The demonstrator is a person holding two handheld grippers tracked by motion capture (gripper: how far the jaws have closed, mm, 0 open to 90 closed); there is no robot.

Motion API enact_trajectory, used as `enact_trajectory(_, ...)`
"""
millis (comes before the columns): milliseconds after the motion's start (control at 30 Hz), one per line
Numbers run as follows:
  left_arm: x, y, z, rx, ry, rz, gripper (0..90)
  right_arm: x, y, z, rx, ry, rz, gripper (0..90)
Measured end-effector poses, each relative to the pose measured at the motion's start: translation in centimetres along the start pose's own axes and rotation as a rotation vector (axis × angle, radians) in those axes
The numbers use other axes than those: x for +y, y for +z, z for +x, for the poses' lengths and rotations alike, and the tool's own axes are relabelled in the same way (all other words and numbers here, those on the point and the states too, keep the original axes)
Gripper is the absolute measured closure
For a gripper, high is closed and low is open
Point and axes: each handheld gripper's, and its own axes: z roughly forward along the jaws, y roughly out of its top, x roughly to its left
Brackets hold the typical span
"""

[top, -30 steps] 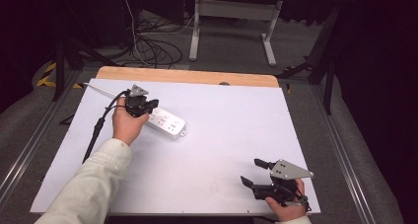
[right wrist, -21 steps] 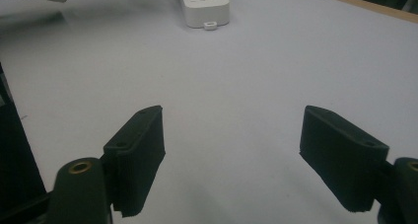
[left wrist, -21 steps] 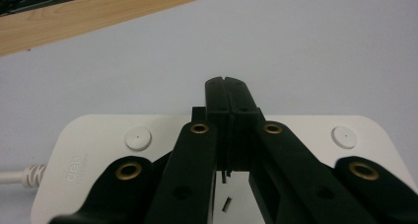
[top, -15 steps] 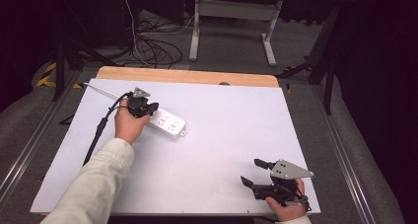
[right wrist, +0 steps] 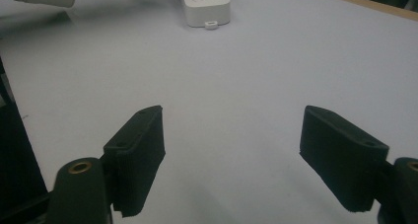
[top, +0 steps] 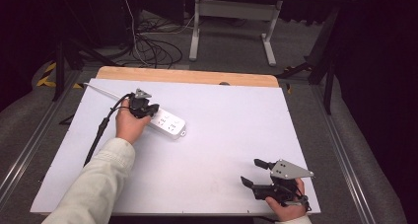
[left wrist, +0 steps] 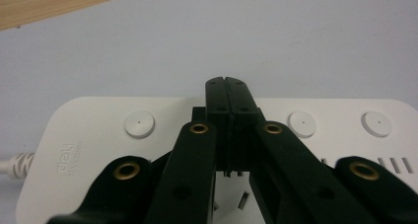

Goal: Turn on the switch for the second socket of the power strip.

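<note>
The white power strip (top: 165, 125) lay flat on the matte white tabletop (top: 222, 135), in its far left part, a smooth, rounded-cornered plastic bar with round buttons in a row and slotted sockets beneath them. The left tongs (top: 148, 109) sat right over the strip's near-left end, black jaws pressed together with nothing between them, tips down on the strip's top face between two of the buttons. In the left gripper view the left tongs (left wrist: 227, 86) covered the sockets under them, and the strip's (left wrist: 88, 135) embossed logo was too faint to read. A braided cord left the strip at the edge of that view, cut off at once. Well away from the strip, at the tabletop's near right corner, the right tongs (top: 256, 172) stood wide open and empty, their blocky foam-like pads (right wrist: 140, 150) hanging above bare surface. A pale sleeve (top: 93, 184) ran back from the strip toward the near edge.
</note>
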Motion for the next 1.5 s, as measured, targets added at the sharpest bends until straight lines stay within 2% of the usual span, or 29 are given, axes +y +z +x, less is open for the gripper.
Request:
enact_trajectory(933, -0.06, 0.13, -0.58, 0.039, 0.011, 0.019, 89.7, -0.01, -0.03, 0.09, 0.003, -0.001, 0.001, 25.7)
enact_trajectory(1500, -0.11, 0.16, -0.39, 0.029, -0.019, 0.02, 89.8, -0.03, -0.05, 0.07, 0.005, 0.001, 0.002, 25.7)
